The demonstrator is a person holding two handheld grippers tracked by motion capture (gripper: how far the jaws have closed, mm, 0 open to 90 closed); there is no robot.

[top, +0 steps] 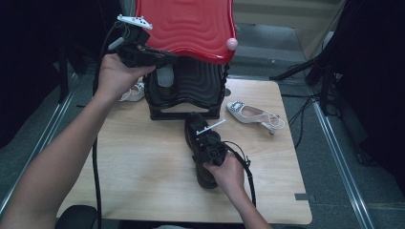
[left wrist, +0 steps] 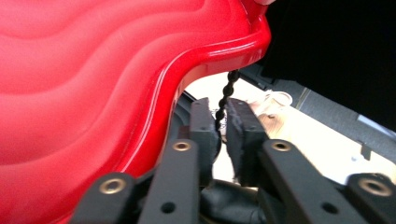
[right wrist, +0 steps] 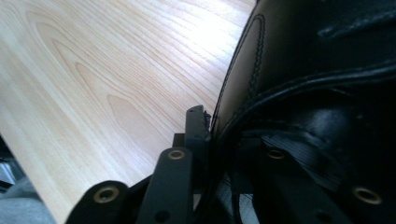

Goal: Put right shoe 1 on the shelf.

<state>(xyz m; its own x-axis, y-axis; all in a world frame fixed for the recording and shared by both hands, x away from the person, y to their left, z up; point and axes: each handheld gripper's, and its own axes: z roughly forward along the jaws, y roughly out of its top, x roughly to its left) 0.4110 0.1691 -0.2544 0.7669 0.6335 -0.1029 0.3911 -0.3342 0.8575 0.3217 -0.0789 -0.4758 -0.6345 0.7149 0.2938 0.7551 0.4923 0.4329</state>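
Note:
A black leather shoe [top: 193,123] lies in the middle of the wooden table [top: 143,167]. My right gripper [top: 202,138] is shut on its collar: in the right gripper view one jaw presses the outside of the shoe [right wrist: 303,56] wall and the other sits inside, right gripper [right wrist: 219,126]. A black box [top: 191,90] stands at the back with its red wavy lid [top: 186,24] raised. My left gripper [top: 167,58] is at the lid's lower left edge, under the red lid [left wrist: 93,70]. The left gripper [left wrist: 222,121] has its jaws almost together, holding nothing.
A black chain [left wrist: 227,91] hangs from the lid's far corner to the box. One white heeled shoe [top: 255,114] lies right of the box, another white shoe [top: 133,93] left of it. A pink knob [top: 231,44] sits on the lid's right corner.

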